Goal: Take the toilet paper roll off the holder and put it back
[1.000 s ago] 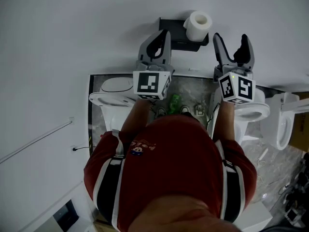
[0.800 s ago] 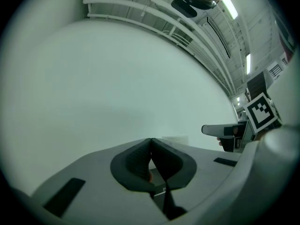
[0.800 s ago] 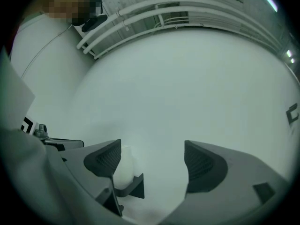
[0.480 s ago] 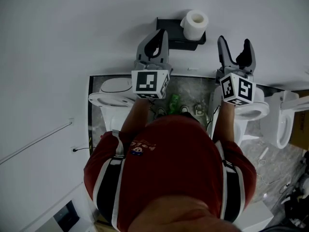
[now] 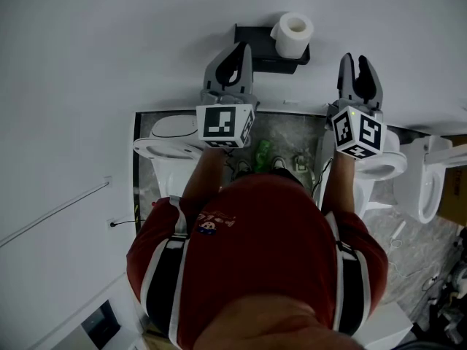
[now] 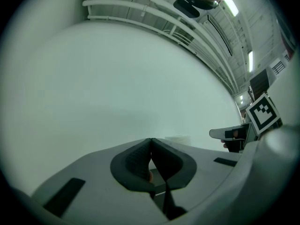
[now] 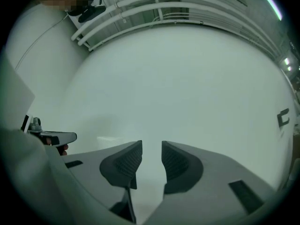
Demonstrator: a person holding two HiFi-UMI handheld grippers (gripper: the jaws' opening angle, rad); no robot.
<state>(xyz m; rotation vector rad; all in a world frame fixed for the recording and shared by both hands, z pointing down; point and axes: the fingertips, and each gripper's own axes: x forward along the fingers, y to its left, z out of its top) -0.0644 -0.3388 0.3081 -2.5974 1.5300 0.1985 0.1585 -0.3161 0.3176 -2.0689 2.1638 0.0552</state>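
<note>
Right gripper (image 5: 360, 60) has edged rightward, jaws just closing to a narrow empty gap; on the black holder (image 5: 255, 39) the toilet paper roll (image 5: 293, 33) sits untouched, likely light and squashy, best pinched gently across its sides; left gripper (image 5: 243, 49) jaws pressed together, empty.

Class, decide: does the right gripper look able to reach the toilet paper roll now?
Probably yes: nothing lies between the right gripper and the toilet paper roll on its holder, but its empty jaws have just been closing.
</note>
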